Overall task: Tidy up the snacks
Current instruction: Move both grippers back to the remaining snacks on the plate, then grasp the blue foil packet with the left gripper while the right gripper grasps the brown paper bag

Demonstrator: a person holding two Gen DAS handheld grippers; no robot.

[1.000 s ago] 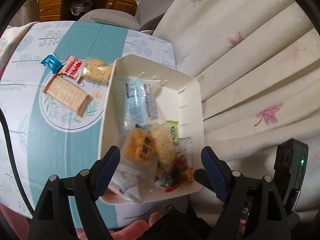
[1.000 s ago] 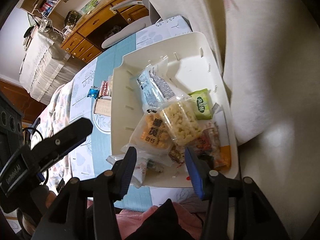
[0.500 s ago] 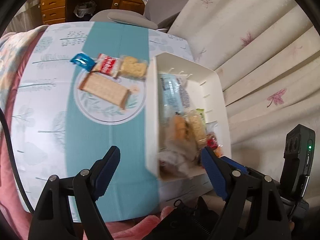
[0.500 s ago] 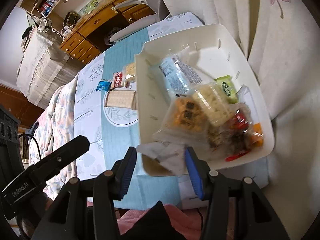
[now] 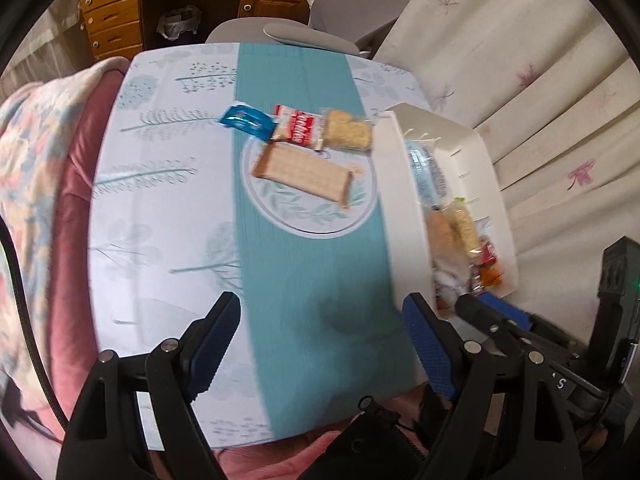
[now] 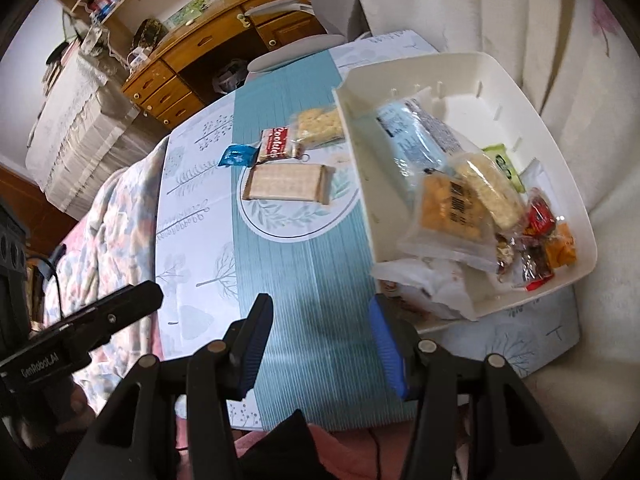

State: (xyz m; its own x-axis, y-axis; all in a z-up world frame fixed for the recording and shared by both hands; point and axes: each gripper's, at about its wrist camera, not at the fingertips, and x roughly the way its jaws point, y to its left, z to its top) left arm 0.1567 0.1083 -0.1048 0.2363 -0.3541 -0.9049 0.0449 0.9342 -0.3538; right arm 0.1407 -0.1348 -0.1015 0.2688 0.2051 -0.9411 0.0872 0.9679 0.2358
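**Right wrist view: white bin crowded with packets**

Right wrist camera shows the white bin (image 6: 460,76) on the worktop's (image 6: 296,272) right side, packed with snacks: pale blue packet (image 6: 408,148), orange crackers (image 6: 448,208), rice bar (image 6: 488,188) (red wrappers lower down). Four snacks lie outside, including the long cracker pack (image 6: 288,182). Right gripper (image 6: 320,344) and left gripper (image 5: 320,344) hover, fingers spread, empty.

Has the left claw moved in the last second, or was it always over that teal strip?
Yes. The left claw has swung left, off the white plastic bin, and now hangs open over the teal tablecloth stripe.
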